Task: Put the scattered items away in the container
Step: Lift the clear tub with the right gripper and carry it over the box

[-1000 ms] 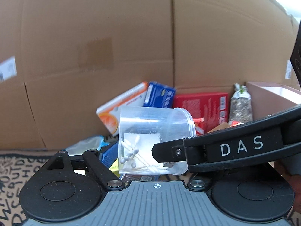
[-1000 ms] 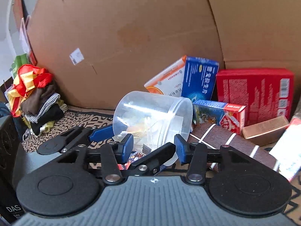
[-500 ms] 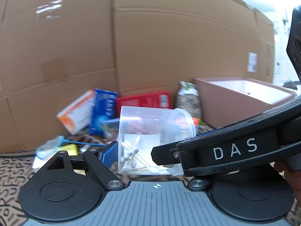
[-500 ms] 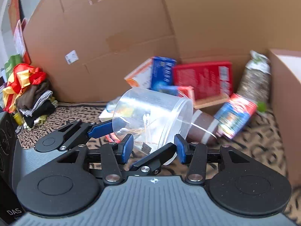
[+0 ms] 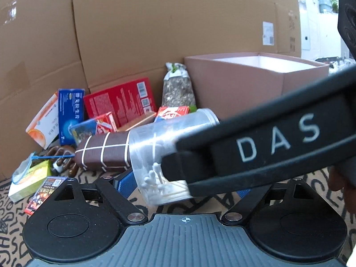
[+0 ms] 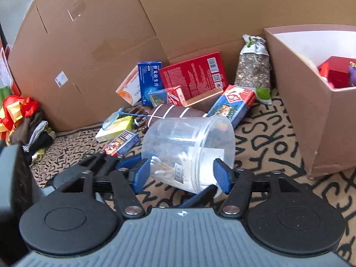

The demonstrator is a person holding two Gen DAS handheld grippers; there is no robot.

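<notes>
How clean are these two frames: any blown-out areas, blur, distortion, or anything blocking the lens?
Left wrist view: the window area top right is overexposed, the right gripper's arm marked DAS crosses close to the lens, soft, and hides part of the jar; the cardboard seams bow with fisheye.
Right wrist view: evenly lit, the jar sharp between the right gripper, strongest curvature at the edges, the box inside bright.

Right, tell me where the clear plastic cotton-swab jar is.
Right wrist view, centre: the clear plastic cotton-swab jar sits tilted between the right tool's blue pads, just before the brown striped roll.
</notes>
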